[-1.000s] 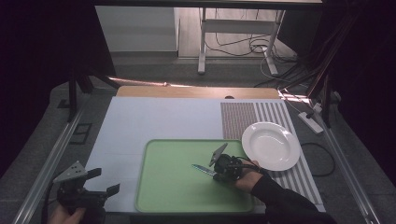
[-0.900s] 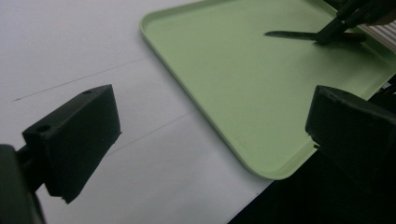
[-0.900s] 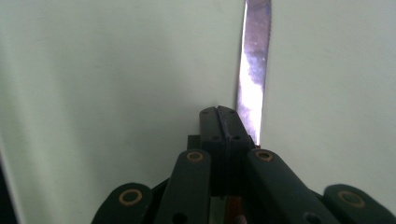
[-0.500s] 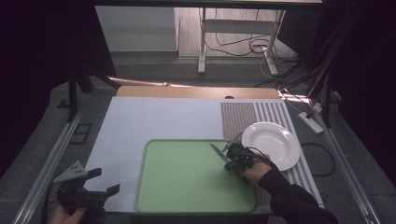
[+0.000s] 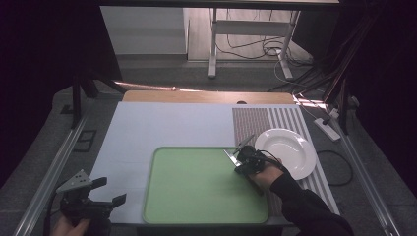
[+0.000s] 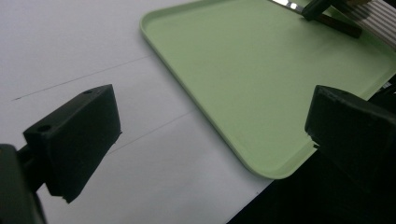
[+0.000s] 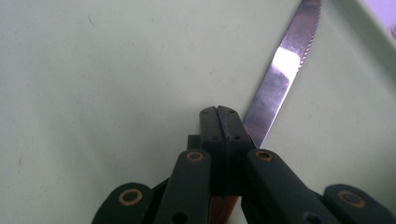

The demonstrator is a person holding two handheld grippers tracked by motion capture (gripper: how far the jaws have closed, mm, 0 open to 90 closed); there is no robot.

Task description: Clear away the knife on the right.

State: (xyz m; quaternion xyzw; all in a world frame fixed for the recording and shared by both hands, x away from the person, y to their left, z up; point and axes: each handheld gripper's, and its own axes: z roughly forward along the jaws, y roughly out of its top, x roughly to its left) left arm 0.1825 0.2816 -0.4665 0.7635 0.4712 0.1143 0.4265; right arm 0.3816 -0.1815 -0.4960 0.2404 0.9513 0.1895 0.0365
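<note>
1. Right gripper: jaws closed flat together on a knife, clamped near where the blade meets the orange-brown handle. The blade runs up and to the right past the jaw tips, serrated edge out; the handle sits under the jaws, mostly hidden.
2. The grip near the handle probably keeps the blade steady and pointed away from the hand.
3. The knife hangs over the right edge of the green tray, just beside the white plate, which rests on a striped mat. Whether the blade touches the tray I cannot tell.
4. Left gripper: jaws wide apart, holding nothing, parked at the near left corner of the tabletop, well apart from the knife. Likely just waiting.
</note>
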